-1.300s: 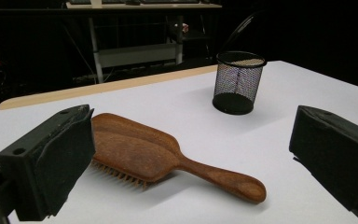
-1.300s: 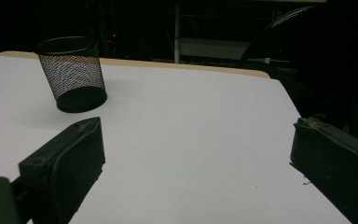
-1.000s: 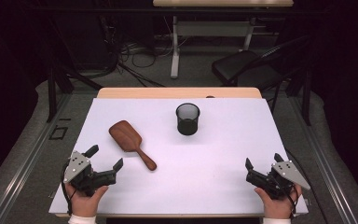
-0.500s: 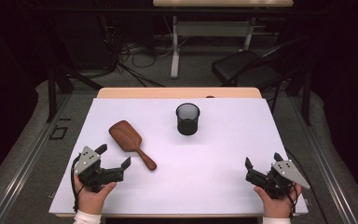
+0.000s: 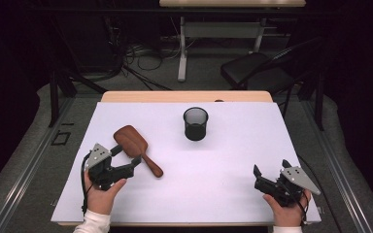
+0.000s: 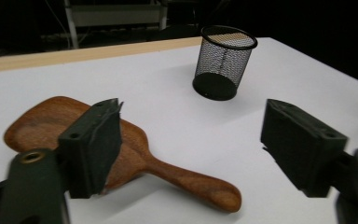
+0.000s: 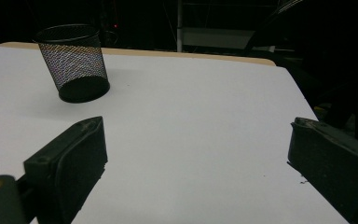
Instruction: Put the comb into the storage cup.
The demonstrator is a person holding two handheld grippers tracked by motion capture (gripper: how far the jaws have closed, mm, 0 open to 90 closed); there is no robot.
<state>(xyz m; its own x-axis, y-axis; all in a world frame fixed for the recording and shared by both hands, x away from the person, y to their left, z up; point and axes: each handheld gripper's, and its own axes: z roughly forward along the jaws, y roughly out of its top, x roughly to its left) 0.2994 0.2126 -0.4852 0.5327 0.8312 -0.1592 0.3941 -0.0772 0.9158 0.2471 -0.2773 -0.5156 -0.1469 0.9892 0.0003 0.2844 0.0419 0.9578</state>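
Brush (image 5: 136,149) flat on table (image 5: 233,194), not lifted. Left gripper (image 5: 126,158) at handle, jaws just closing, wide apart, nothing pinched. Right gripper (image 5: 258,178) open, idle. Cup (image 5: 195,124) empty; grasp pending.

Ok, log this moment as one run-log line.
left gripper: open, jaws just closing, astride wooden brush handle | right gripper: open, empty | mesh cup: upright, apart
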